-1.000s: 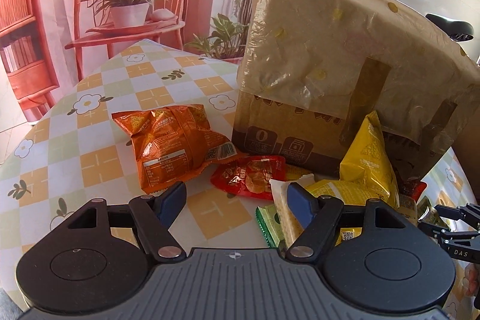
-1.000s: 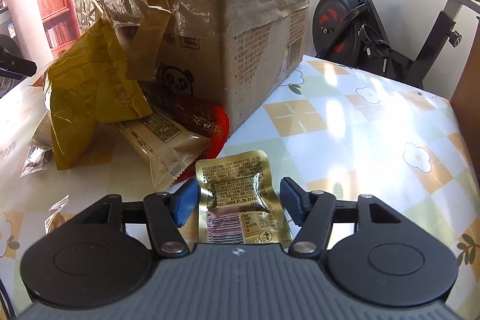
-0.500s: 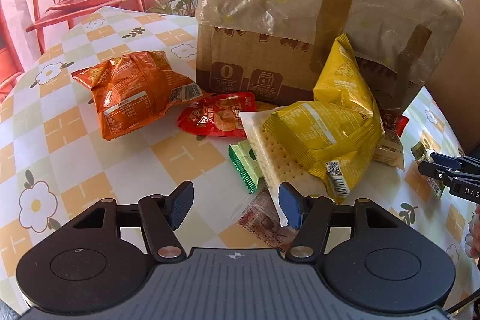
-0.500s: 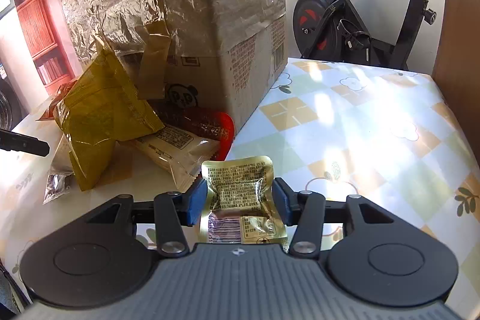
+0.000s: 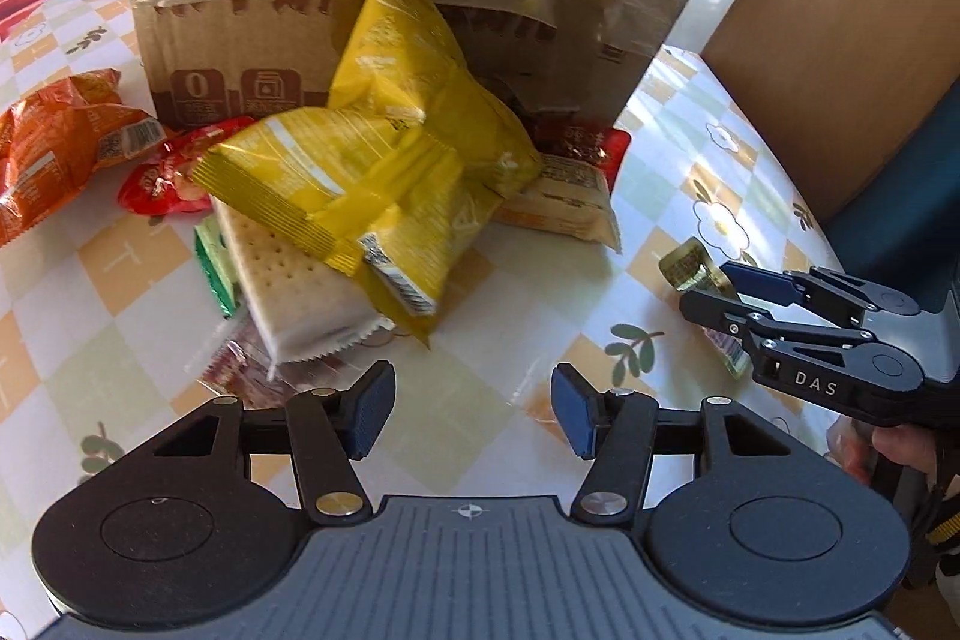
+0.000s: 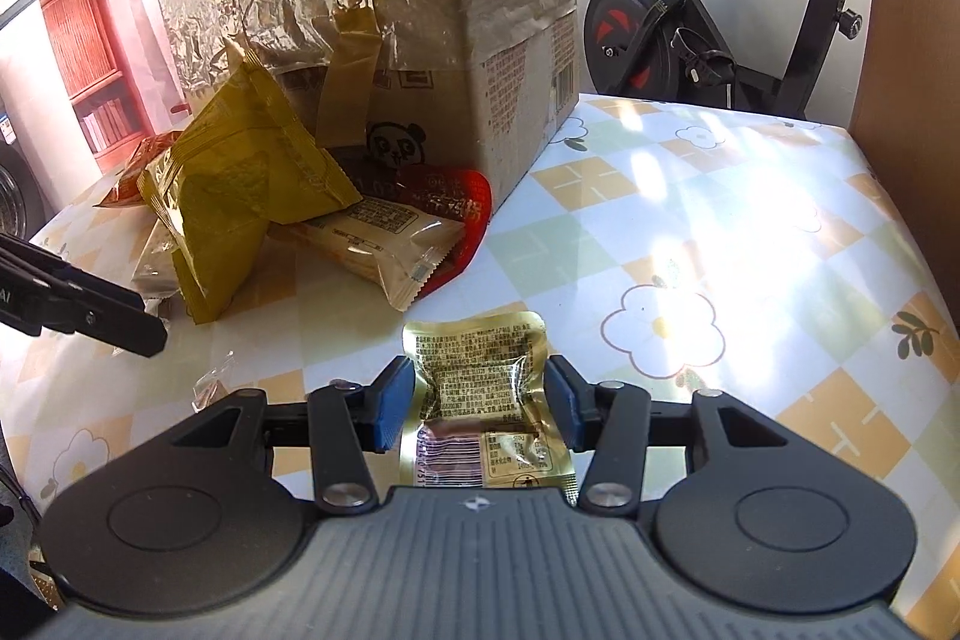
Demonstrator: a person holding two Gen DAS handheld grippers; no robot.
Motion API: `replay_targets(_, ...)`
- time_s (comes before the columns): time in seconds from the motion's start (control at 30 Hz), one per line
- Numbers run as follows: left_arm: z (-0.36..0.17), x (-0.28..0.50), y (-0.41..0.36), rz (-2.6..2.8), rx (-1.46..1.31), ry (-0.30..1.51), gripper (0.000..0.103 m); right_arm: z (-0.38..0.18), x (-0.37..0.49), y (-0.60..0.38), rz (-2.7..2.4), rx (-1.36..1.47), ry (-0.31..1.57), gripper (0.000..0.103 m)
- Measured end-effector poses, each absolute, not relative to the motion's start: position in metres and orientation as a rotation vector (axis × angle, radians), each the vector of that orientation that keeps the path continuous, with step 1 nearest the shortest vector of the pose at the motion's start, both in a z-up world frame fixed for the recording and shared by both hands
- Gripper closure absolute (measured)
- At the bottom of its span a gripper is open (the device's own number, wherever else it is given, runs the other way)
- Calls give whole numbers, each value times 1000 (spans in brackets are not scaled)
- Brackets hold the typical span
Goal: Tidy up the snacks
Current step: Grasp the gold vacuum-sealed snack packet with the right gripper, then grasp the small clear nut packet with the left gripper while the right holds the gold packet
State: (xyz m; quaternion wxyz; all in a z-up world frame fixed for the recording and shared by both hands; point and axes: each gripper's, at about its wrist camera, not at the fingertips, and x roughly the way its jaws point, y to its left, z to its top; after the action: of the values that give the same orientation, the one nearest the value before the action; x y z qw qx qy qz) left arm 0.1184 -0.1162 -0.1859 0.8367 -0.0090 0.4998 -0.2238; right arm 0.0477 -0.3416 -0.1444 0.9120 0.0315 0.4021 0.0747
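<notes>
My right gripper point(image 6: 480, 403) is shut on a small gold snack packet point(image 6: 480, 382), its blue pads pinching the crumpled sides just above the table. In the left wrist view the same gold packet point(image 5: 690, 268) sticks out of the right gripper point(image 5: 708, 286) at the right. My left gripper point(image 5: 474, 412) hovers over bare tablecloth in front of the snack pile. Its jaws are closing with nothing between them. Two yellow bags point(image 5: 372, 160) lie on a cracker pack point(image 5: 288, 280), all leaning toward a tall cardboard box point(image 5: 240, 10).
An orange bag point(image 5: 54, 148), a red packet point(image 5: 162, 172) and a green packet point(image 5: 213, 268) lie left of the pile. A beige packet point(image 6: 372, 232) rests on a red one point(image 6: 462, 208) by the box corner. An exercise bike point(image 6: 690, 28) stands behind the flowered table point(image 6: 690, 232).
The left gripper swung right from the orange bag to the yellow bags and its jaws narrowed. The right gripper closed on the gold packet and pulled back from the box with it.
</notes>
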Motion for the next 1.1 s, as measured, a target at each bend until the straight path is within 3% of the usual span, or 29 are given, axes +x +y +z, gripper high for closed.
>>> replay_targets(0.37, -205, 117, -152, -447, -74, 1114, 47, -148, 34, -345, 168, 68, 810, 53)
replay_targets(0.6, -206, 109, -182, -423, 173, 1004, 56, -150, 31, -349, 152, 92, 792, 53)
replay_targets(0.83, -205, 106, -177, -410, 177, 1026, 56, -150, 29, -350, 157, 97, 786, 53)
replay_targets(0.97, -204, 102, -169, -398, 191, 1039, 49, -150, 29, -351, 159, 101, 784, 53)
replay_targets(1.1, -205, 104, -163, -382, 193, 1049, 49, -150, 29, -351, 158, 102, 783, 53)
